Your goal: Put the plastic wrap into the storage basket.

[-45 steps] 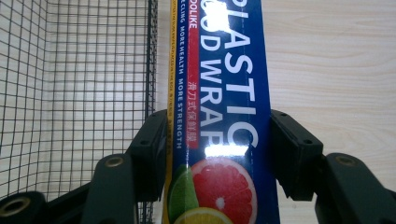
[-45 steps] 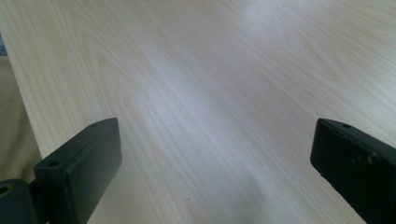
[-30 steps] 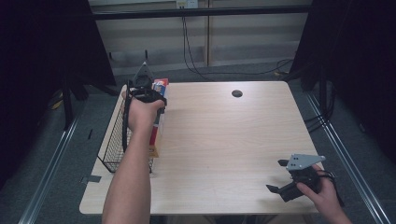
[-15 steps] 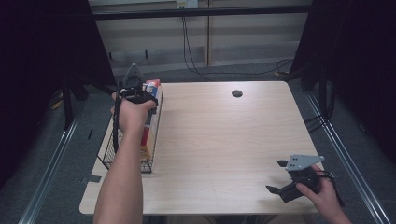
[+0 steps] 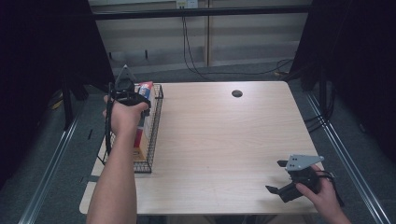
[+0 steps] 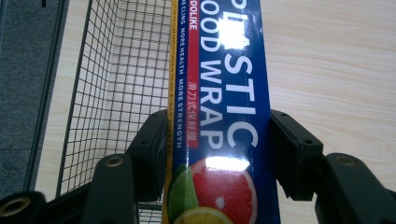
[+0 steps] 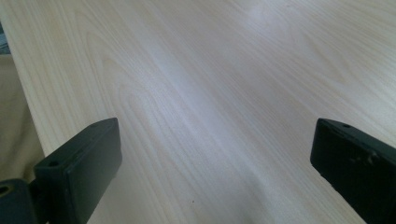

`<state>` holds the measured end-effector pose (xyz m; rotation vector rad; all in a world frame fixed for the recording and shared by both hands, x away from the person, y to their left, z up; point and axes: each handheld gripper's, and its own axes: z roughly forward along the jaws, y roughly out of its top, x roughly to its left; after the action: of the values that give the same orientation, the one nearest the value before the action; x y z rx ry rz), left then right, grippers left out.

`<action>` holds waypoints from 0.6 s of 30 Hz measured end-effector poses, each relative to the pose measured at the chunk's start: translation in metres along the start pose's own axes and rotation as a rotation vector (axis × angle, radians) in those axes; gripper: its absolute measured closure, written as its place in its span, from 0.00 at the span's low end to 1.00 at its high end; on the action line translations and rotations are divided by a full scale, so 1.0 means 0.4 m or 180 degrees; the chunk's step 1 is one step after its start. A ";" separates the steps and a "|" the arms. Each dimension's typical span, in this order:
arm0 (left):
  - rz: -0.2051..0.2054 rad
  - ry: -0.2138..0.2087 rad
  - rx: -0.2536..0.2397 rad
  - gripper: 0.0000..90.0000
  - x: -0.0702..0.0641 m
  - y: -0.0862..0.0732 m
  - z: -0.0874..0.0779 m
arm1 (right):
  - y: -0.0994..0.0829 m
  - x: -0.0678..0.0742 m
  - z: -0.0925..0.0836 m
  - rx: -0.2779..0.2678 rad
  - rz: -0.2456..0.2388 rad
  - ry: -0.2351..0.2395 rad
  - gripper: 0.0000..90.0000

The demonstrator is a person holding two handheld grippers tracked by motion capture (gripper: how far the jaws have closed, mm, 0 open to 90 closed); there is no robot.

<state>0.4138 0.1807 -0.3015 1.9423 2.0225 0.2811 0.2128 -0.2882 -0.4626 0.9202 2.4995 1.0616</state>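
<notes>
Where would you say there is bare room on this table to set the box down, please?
Nearly all the table is bare: the wide stretch between the wire basket at its left edge and the right gripper at the near right corner. A small dark hole marks the far side. It is crowded at the basket, where the left gripper holds the plastic wrap box.

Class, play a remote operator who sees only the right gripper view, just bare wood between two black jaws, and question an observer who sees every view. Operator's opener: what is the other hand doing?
Observer: The left gripper is shut on a long blue box of plastic wrap.
Operator: Where is that box?
Observer: At the table's left edge, hanging partly inside a black wire basket.
Operator: And my own gripper?
Observer: The right gripper rests open near the table's front right corner, far from the basket.
Operator: Anything else on the table?
Observer: A small dark round hole near the far edge.
</notes>
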 end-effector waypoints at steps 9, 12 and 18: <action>-0.0008 0.0002 0.0015 0.49 0.017 -0.002 -0.002 | 0.000 0.000 0.001 -0.0002 -0.0010 -0.0015 0.02; -0.0049 0.0010 0.0008 0.49 0.020 -0.004 0.000 | 0.000 0.000 0.001 -0.0004 0.0002 0.0007 0.02; -0.0040 0.0022 0.0024 0.49 0.030 -0.007 0.004 | 0.001 0.001 0.003 0.0008 -0.0006 0.0012 0.02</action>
<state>0.4112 0.1925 -0.3050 1.9352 2.0422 0.2778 0.2133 -0.2872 -0.4633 0.9173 2.5047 1.0610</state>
